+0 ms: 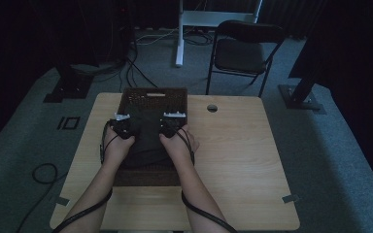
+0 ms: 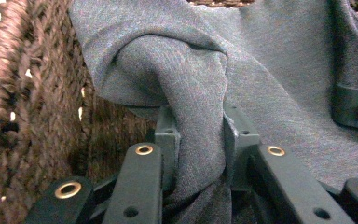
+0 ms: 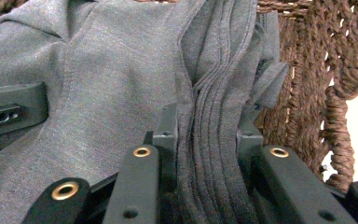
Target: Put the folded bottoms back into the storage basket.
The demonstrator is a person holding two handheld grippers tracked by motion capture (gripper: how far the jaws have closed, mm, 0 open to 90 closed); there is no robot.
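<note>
Both tongs are holding a grey cloth [image 1: 145,133], which looks like a shirt. It sits in a brown woven basket [image 1: 151,93] that stands at the far edge of the worktop [image 1: 233,160], a little left of the middle.

The left tongs [image 1: 120,121] are pinching a bunched fold of the cloth [image 2: 191,93] between their jaws, close to the left wall of the basket [image 2: 9,107]. The right tongs [image 1: 171,121] are pinching a stack of several folded layers [image 3: 214,140], close to the right wall of the basket [image 3: 326,84]. Both pairs of jaws are pressed onto the cloth, with the cloth filling the gap.

I think the cloth is either being laid down in the basket or lifted out of it.

What could go wrong? The right tongs hold many layers at once. Some layers could slip out, and then the neat fold would fall open. The left tongs hold a loose, twisted bit, so that side could sag or slide free. If one hand moves faster than the other, the cloth would pull crooked. The tongs are also close to the rough basket walls, so cloth or jaws could catch on the weave.
</note>
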